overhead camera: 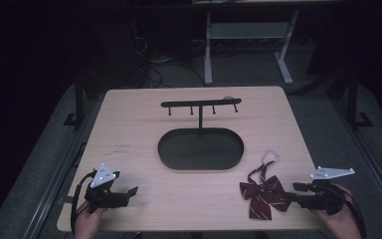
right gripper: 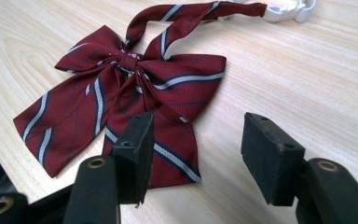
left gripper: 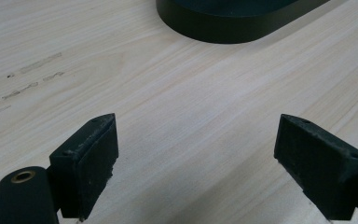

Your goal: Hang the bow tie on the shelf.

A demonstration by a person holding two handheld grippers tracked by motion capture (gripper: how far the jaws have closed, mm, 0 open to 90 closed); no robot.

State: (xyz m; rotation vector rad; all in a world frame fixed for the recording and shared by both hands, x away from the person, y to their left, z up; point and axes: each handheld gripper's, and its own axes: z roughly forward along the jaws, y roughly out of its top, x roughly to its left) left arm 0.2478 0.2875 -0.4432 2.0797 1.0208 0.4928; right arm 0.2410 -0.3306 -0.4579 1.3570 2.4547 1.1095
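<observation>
Bow tie: dark red with pale and navy stripes, lying flat on the tabletop near the front edge, toward the front right corner. Tails point at the front edge; a strap runs from the knot toward the back and ends in a white clasp.
Bow tie, close: in the right gripper view one tail end lies just ahead of the jaws, partly behind the near jaw; no pad presses on it.
Right gripper: held low at the front right corner, pointing along the front edge at the bow tie, tips just beside its right wing. Jaws stand wide, nothing between the pads.
Left gripper: near the front left corner, jaws spread wide over bare wood, holding nothing; well apart from the bow tie.
Tray: black oval base at the middle of the tabletop, a thin post rising from its back rim to a crossbar with small hooks. Its rim shows at the top of the left gripper view.
Open room: bare wood between the two grippers along the front edge, and between tray and bow tie.
Edges: the right edge is near the right gripper, and the front edge is just under both hands.
</observation>
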